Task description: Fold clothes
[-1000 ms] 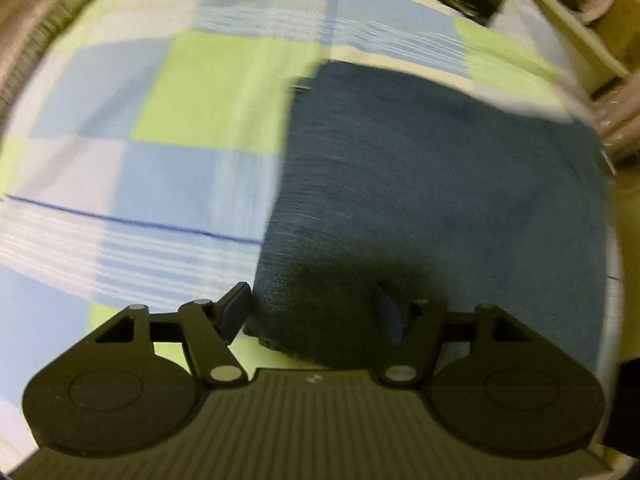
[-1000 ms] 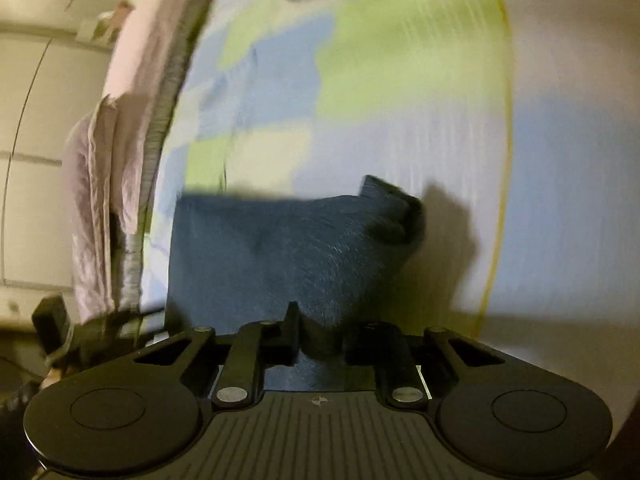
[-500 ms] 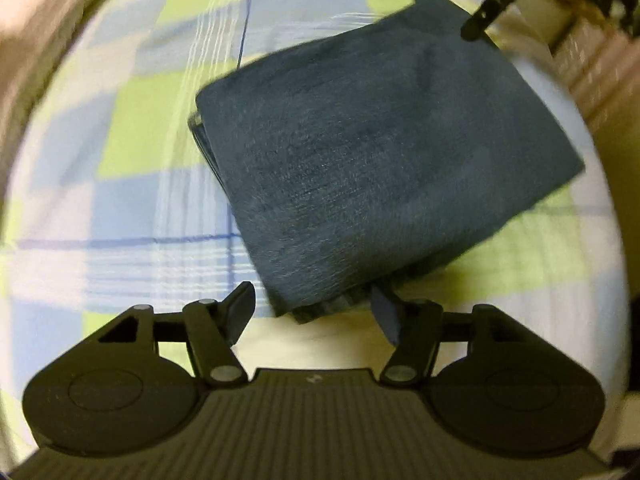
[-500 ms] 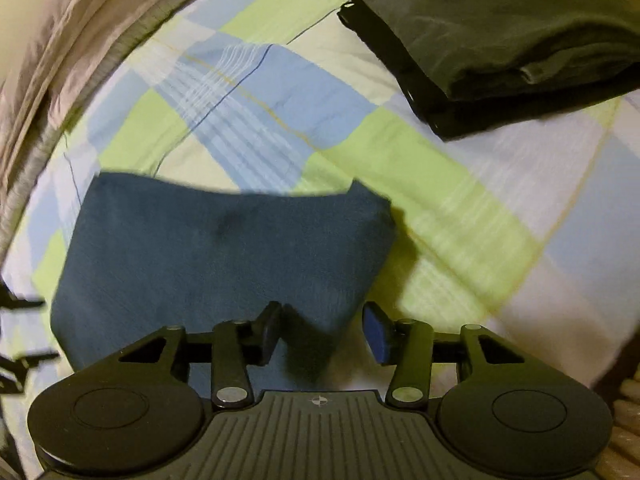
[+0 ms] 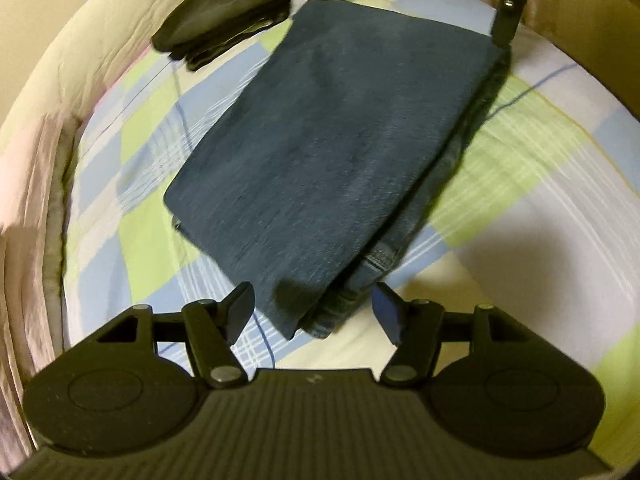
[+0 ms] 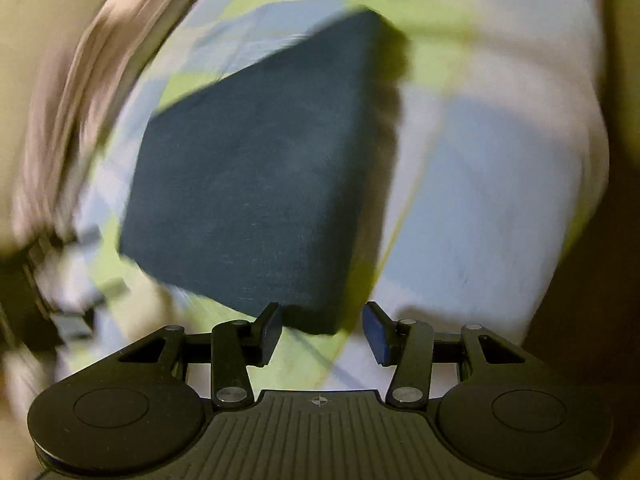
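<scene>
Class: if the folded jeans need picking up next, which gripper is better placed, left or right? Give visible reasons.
Probably left. The left gripper is open, with the near corner of the folded jeans between its fingers. The right gripper is open too, but its view is motion-blurred.

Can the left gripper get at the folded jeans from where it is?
Probably yes. The left gripper is open, and the near corner of the folded jeans lies right ahead between its fingers on the checked bedsheet, with nothing in between.
</scene>
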The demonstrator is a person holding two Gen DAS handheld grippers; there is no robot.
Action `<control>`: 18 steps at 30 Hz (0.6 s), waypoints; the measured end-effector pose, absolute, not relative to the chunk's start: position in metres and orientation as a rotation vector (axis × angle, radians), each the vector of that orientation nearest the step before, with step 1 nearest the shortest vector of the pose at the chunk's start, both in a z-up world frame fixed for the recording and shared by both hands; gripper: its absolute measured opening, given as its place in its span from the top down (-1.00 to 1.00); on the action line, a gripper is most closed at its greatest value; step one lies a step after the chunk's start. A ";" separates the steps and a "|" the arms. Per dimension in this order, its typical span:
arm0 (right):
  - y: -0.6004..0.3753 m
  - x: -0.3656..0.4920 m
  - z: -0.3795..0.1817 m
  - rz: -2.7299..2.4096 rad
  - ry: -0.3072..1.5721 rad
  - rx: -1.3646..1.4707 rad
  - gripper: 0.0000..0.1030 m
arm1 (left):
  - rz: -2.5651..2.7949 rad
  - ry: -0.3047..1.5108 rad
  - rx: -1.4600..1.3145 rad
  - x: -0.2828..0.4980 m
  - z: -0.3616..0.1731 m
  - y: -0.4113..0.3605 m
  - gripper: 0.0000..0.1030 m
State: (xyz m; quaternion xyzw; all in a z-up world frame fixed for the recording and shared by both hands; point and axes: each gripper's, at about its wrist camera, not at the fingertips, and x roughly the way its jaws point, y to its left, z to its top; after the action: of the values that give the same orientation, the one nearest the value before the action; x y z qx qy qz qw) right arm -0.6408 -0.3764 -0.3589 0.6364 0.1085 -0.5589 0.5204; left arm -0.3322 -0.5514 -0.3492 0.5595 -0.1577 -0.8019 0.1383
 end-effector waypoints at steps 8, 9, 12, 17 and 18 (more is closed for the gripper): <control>-0.375 -0.654 -0.399 -1.338 -0.079 1.708 0.19 | -2.330 -0.459 1.705 -0.340 -0.372 -0.553 -0.21; -0.379 -0.658 -0.398 -1.318 -0.070 1.718 0.46 | -2.332 -0.449 1.704 -0.341 -0.372 -0.553 -0.21; -0.392 -0.667 -0.396 -1.270 -0.025 1.731 0.66 | -2.337 -0.411 1.702 -0.344 -0.373 -0.552 -0.24; -0.413 -0.671 -0.394 -1.225 0.097 1.703 0.69 | -2.322 -0.400 1.726 -0.356 -0.376 -0.542 -0.31; -0.417 -0.672 -0.393 -1.216 0.121 1.697 0.69 | -2.315 -0.401 1.732 -0.357 -0.376 -0.540 -0.32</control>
State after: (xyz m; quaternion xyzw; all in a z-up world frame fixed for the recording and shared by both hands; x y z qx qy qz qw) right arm -0.6723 -0.4172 -0.3933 0.7021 0.0500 -0.5030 0.5015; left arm -0.3567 -0.5405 -0.3765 0.5898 -0.1365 -0.7881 0.1112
